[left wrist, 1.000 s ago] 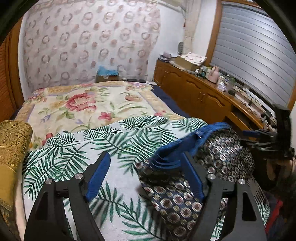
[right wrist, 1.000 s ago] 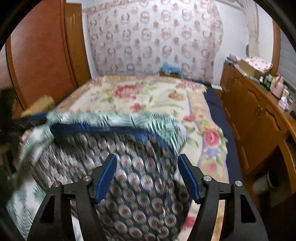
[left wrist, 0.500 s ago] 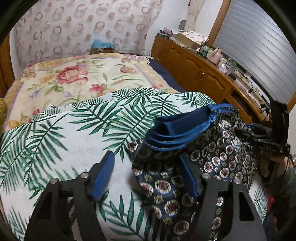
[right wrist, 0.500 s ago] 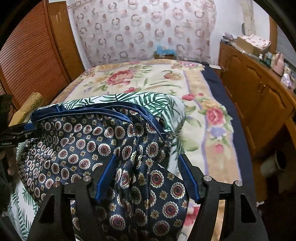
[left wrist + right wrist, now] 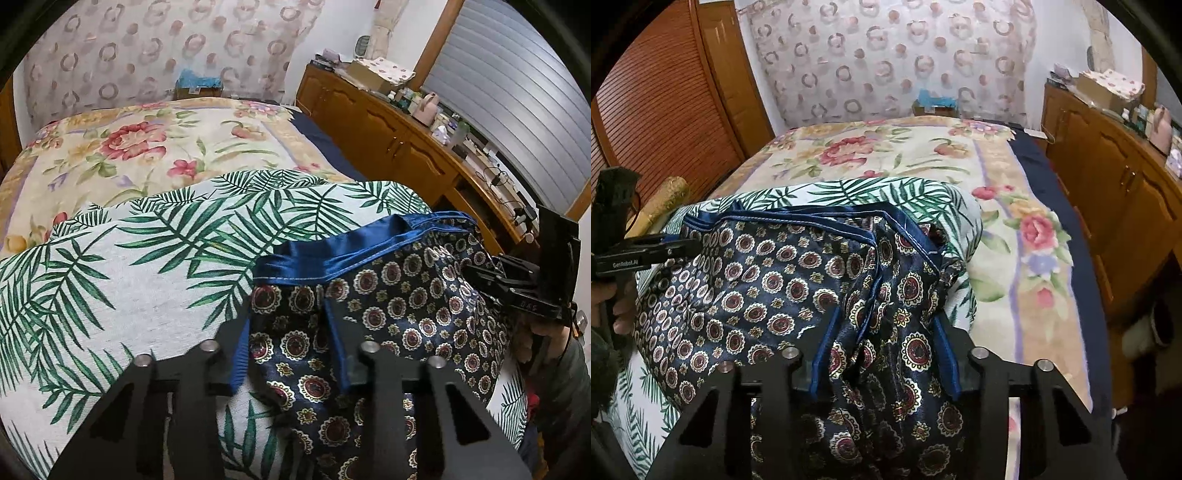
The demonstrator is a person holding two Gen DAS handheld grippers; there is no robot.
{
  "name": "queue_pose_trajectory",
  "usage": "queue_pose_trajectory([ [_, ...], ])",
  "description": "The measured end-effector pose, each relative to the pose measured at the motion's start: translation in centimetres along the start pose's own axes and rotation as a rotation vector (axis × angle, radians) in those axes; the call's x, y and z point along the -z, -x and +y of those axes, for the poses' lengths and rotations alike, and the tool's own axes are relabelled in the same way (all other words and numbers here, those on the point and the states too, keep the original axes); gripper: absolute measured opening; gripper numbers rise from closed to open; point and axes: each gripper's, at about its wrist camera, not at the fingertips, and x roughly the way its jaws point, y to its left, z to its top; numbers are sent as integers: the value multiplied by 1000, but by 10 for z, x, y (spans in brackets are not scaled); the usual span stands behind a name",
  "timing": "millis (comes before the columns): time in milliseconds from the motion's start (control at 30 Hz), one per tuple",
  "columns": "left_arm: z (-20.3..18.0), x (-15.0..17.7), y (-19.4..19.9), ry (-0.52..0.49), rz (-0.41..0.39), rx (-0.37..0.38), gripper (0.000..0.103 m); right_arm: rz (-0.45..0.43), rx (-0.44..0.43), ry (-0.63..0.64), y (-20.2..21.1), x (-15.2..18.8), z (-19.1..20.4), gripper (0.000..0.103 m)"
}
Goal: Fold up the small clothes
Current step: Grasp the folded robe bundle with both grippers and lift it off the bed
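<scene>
Work surface: a bed covered by a cream floral quilt (image 5: 155,147) with red roses and a gold border. Over its near end lies a white palm-leaf cloth (image 5: 140,266) with green fronds, its right edge rounded over the quilt. A navy sheet edge (image 5: 1082,258) runs down the right side of the bed.

Task item: patterned shorts (image 5: 406,295), navy with red-and-cream medallions and a plain blue satin waistband (image 5: 332,258), lying bunched on the palm-leaf cloth at its near right part; the waistband faces the far end of the bed.

Left gripper (image 5: 291,354): jaws have just been closing, now narrow, with a fold of the shorts' left edge between the blue pads, which press on the fabric.

Right gripper (image 5: 886,354): jaws have just been closing, now at middling width, gathered fabric of the shorts' right side bunched between the pads and pressed by them.

Room:
- Headboard wall hung with a pale ring-patterned curtain (image 5: 886,62).
- Cardboard box with blue contents (image 5: 934,103) at the head of the bed.
- Wooden sideboard (image 5: 388,140) along the right, its top crowded with boxes, bottles and a pink kettle (image 5: 424,107).
- Grey slatted shutter (image 5: 517,103) above the sideboard.
- Louvred wooden door (image 5: 665,103) on the left.
- Gold brocade bolster (image 5: 661,203) at the bed's left edge.
</scene>
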Motion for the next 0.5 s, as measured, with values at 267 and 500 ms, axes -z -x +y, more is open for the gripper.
queue_pose_trajectory([
  [267,-14,0,33,-21,-95,60,6,-50,-7,76,16,3,16,14],
  [500,-14,11,97,-11,-221,111,6,-184,9,134,55,-7,46,12],
])
